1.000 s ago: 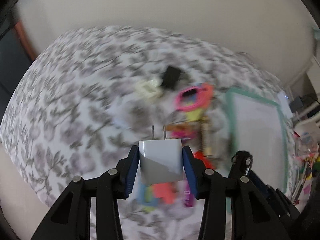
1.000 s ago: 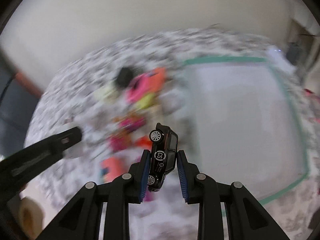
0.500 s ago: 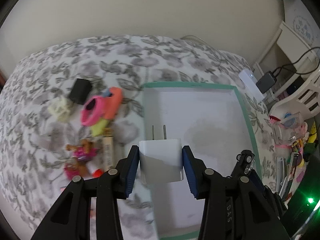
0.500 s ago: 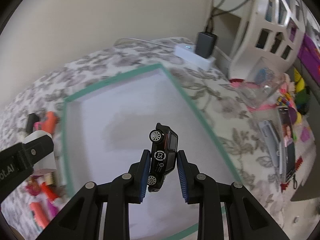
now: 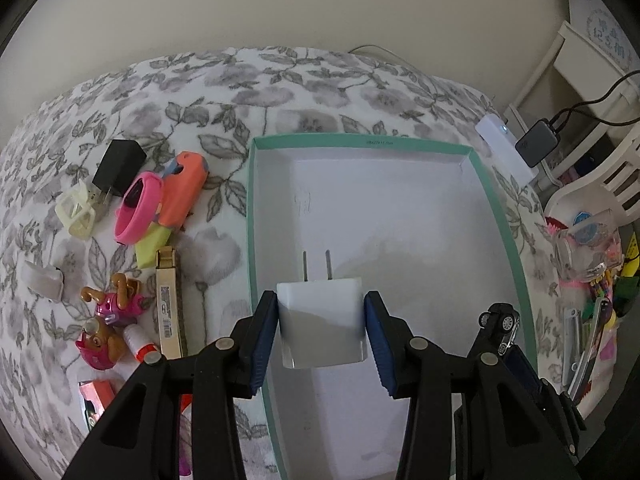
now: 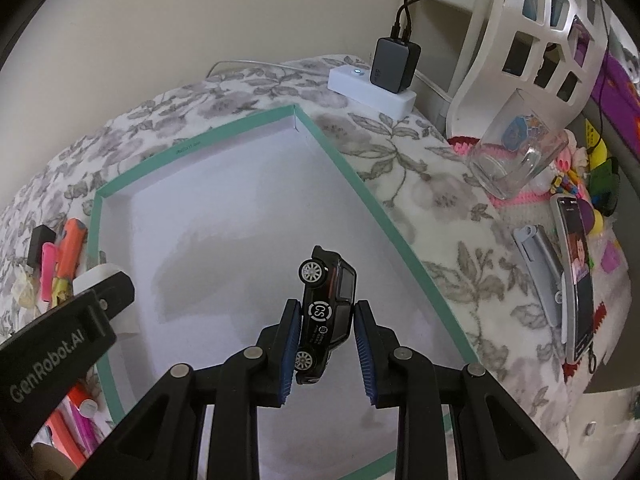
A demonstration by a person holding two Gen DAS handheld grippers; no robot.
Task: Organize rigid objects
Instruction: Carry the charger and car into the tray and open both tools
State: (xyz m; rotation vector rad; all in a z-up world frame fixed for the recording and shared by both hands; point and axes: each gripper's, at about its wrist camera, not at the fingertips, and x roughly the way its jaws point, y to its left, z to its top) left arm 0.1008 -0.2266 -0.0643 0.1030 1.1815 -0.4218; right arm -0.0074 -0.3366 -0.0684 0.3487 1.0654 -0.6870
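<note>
Left wrist view: the left gripper [image 5: 322,326] clamps a white plug adapter [image 5: 322,326], prongs forward, above the tray [image 5: 250,216] near its left edge. Right wrist view: the right gripper [image 6: 324,338] pinches a black toy car [image 6: 326,312] on its side, over the tray's near right part. Toys lie on the floral cloth [image 5: 208,80] left of the tray.

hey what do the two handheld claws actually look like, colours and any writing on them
Both claws, left and right, are matte black plastic linkages with round silver pivot pins and ribbed blue pads lining the fingers. The left one shows grey "GenRobot.AI" lettering in the right wrist view. No cables or sleeves are visible.
</note>
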